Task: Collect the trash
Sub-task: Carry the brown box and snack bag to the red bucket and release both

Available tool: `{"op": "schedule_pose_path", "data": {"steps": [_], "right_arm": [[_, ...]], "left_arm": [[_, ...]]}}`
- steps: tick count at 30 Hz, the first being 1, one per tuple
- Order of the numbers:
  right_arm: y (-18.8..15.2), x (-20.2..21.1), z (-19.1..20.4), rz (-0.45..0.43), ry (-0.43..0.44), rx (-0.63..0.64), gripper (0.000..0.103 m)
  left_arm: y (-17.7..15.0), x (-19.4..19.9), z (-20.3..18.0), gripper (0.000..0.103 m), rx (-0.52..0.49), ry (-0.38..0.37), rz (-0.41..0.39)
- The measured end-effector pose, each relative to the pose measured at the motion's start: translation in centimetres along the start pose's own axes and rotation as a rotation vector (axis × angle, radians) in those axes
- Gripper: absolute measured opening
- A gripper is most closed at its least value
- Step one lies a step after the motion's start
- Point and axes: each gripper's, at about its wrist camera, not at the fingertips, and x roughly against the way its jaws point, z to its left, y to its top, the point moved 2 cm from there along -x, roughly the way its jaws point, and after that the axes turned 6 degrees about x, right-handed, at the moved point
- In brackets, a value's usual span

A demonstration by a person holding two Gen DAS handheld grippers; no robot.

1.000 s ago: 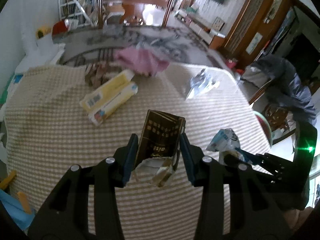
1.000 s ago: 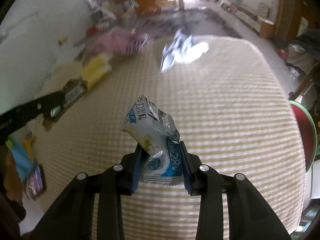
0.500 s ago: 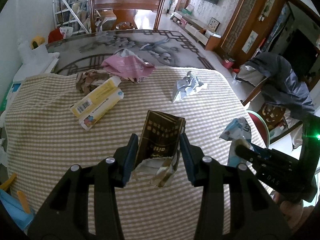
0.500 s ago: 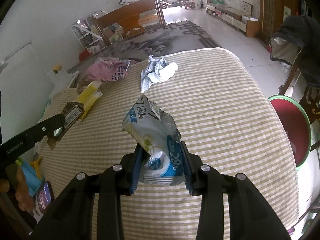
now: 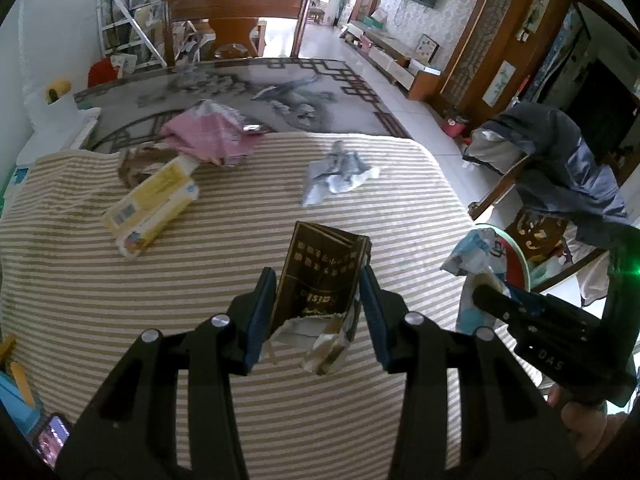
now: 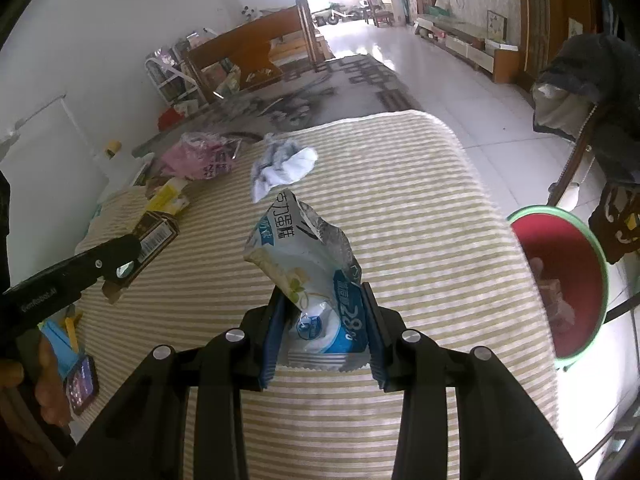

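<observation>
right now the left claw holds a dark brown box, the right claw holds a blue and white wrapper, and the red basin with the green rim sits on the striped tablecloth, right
Not quite: the red basin is off the striped tablecloth, down past its right edge, as the right wrist view shows. The rest holds: the left claw grips the dark brown box and the right claw grips the wrapper.

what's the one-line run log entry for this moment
left gripper: shut on dark brown carton | right gripper: shut on blue-white snack wrapper | both over striped tablecloth | red basin: right of table

A torn dark brown cardboard box (image 5: 320, 280) stands upright, clamped. A crumpled white-and-blue foil wrapper (image 6: 308, 276) is likewise pinched; a crumpled grey-white wrapper (image 6: 282, 166) lies at its eleven o'clock.
</observation>
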Motion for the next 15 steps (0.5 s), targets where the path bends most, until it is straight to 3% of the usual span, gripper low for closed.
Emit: {"op": "schedule_pose_path", "data": {"steps": [15], "right_arm": [[0.5,1.2,-7.9,-0.006,-0.002,-0.041,0.036]], "left_arm": [[0.2,-2.9,-8.0,0.041,-0.025,-0.007,0.014]]}}
